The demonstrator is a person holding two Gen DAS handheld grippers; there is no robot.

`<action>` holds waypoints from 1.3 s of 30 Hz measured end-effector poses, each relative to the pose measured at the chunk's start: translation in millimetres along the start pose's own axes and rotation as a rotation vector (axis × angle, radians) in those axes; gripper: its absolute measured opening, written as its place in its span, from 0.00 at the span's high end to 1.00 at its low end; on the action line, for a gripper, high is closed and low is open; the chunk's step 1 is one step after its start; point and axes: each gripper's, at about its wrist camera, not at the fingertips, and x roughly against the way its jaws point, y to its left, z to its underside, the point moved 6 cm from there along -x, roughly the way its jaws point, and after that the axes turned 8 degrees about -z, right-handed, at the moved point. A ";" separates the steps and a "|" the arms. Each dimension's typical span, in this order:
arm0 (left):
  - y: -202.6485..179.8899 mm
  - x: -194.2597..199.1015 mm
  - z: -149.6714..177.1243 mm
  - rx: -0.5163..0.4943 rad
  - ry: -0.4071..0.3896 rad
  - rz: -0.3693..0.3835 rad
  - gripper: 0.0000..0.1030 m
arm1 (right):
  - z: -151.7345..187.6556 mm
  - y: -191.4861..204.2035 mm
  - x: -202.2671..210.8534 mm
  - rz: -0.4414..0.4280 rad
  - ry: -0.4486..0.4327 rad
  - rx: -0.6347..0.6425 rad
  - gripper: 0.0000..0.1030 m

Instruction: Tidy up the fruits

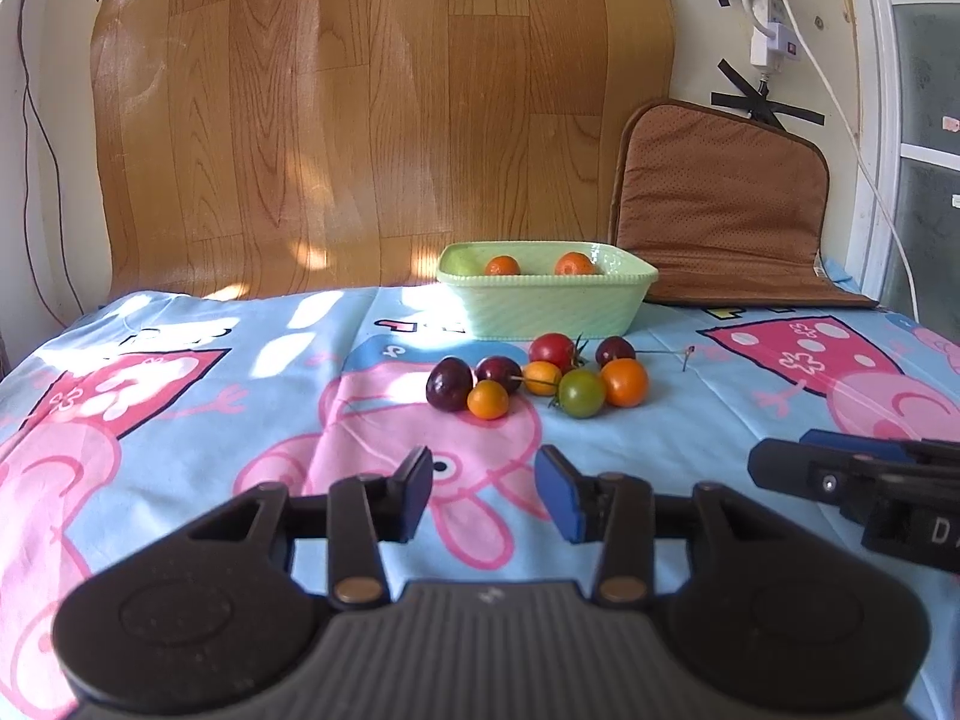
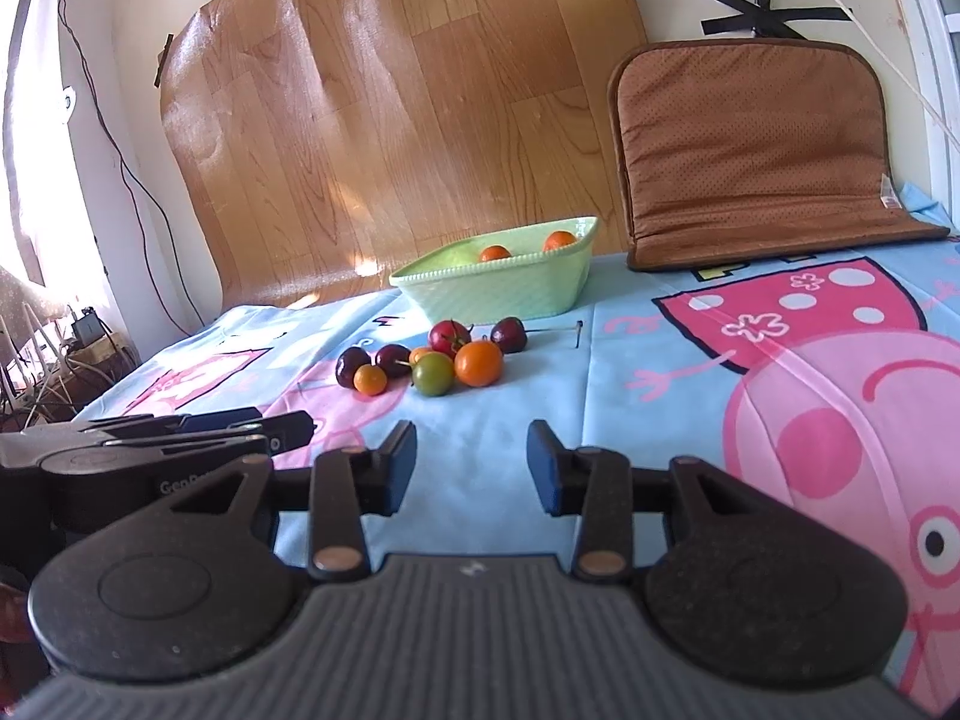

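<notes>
- The left gripper (image 1: 483, 492) hovers low over a cartoon-print tablecloth (image 1: 240, 396), its blue-padded jaws spread apart with nothing between them.
- Straight ahead of it, well beyond the fingertips, lies a tight cluster of small fruits: a dark cherry (image 1: 449, 384) at the near left, a small orange tomato (image 1: 488, 399) touching it, a second dark cherry (image 1: 498, 371) behind, a yellow-orange tomato (image 1: 542, 377), a green tomato (image 1: 581, 393), a larger orange tomato (image 1: 624, 381), a red tomato (image 1: 552, 349) and a third cherry (image 1: 614, 350) with its long stem trailing to the right.
- Just past the cluster stands a pale green dish (image 1: 546, 306) holding two orange fruits (image 1: 502, 266), apart from each other.
- The right gripper (image 2: 471, 465) rides beside the left one, its jaws likewise wide apart and empty; from its own camera the fruit cluster sits ahead and slightly left, the green tomato (image 2: 433, 374) and the larger orange tomato (image 2: 478, 363) nearest.
- The left gripper (image 2: 180, 432) shows edge-on at the right gripper's left flank, and the right gripper's fingers (image 1: 840, 468) reach in from the right of the left camera's view.
- Behind the dish, a wood-grain sheet (image 1: 372, 108) leans on the wall; to its right a brown cushion (image 1: 720, 204) stands propped upright.
</notes>
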 end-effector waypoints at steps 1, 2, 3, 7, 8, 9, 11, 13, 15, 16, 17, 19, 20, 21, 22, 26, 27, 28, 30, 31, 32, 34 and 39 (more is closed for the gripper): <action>1.2 0.5 0.0 0.006 -0.004 0.006 0.62 | -0.2 -0.4 -0.2 -0.001 0.000 -0.004 0.58; 1.8 1.0 -0.2 0.010 -0.007 0.009 0.62 | -0.4 -0.7 -0.4 -0.003 0.000 -0.009 0.58; 2.2 1.4 -0.3 0.014 -0.009 0.010 0.61 | -0.5 -0.9 -0.4 -0.004 0.001 -0.012 0.58; 3.0 2.3 -0.6 0.020 -0.017 0.012 0.58 | -0.6 -2.5 0.8 -0.011 -0.005 -0.023 0.58; 3.0 2.4 -0.7 0.019 -0.019 0.011 0.58 | -0.4 -1.9 1.4 -0.012 -0.008 -0.023 0.58; 3.0 2.3 -0.8 0.017 -0.020 0.011 0.58 | -0.4 -1.6 1.8 -0.014 -0.010 -0.023 0.58; 2.3 1.6 -0.7 0.011 -0.017 0.005 0.58 | -0.5 -1.5 2.3 -0.016 -0.013 -0.024 0.58; 1.7 0.6 -0.7 0.004 -0.012 -0.003 0.58 | -0.6 -1.6 2.5 -0.021 -0.014 -0.027 0.58; 1.0 -0.2 -0.5 -0.002 -0.008 -0.008 0.58 | -0.7 -1.9 2.3 -0.027 -0.013 -0.032 0.58; 0.8 -0.4 -0.4 -0.005 -0.007 -0.011 0.58 | -1.0 -3.2 2.1 -0.030 -0.011 -0.035 0.58; 0.6 -0.7 -0.5 -0.007 -0.006 -0.013 0.58 | -1.2 -3.7 2.0 -0.032 -0.009 -0.038 0.58; 0.2 -0.3 -0.4 -0.010 -0.008 -0.016 0.57 | -1.2 -4.3 1.7 -0.035 -0.007 -0.042 0.58; 0.3 -0.2 -0.4 -0.010 -0.009 -0.017 0.57 | -1.3 -4.5 1.8 -0.037 -0.006 -0.043 0.58; 0.4 -0.1 -0.4 -0.011 -0.010 -0.017 0.57 | -1.2 -4.3 2.0 -0.037 -0.006 -0.043 0.58; 0.6 -0.2 -0.5 -0.011 -0.010 -0.017 0.57 | -1.2 -4.2 2.1 -0.037 -0.006 -0.042 0.58; 0.2 -0.2 -0.4 -0.012 -0.009 -0.015 0.57 | -1.0 -4.0 2.2 -0.039 -0.001 -0.033 0.58; 0.4 -0.2 -0.4 -0.012 -0.008 -0.015 0.57 | -0.9 -3.8 1.7 -0.040 0.002 -0.033 0.58; 0.4 -0.3 -0.5 -0.012 -0.009 -0.015 0.56 | -0.8 -4.1 0.7 -0.040 0.008 -0.033 0.58; 0.7 -0.2 -0.7 -0.010 -0.010 -0.013 0.56 | -0.5 -4.3 -0.9 -0.040 0.018 -0.035 0.58; 0.9 0.3 -0.6 -0.009 -0.011 -0.012 0.55 | -0.4 -4.3 -0.8 -0.040 0.016 -0.034 0.58; 1.3 1.0 -0.6 -0.007 -0.015 -0.012 0.55 | -0.5 -4.2 0.0 -0.040 0.011 -0.033 0.58; 2.4 2.9 -0.7 -0.003 -0.023 -0.013 0.51 | 0.0 -4.0 1.4 -0.040 0.003 -0.031 0.57; 1.6 0.7 -1.0 -0.007 -0.011 -0.005 0.50 | 0.9 -2.2 2.0 -0.040 0.006 -0.015 0.57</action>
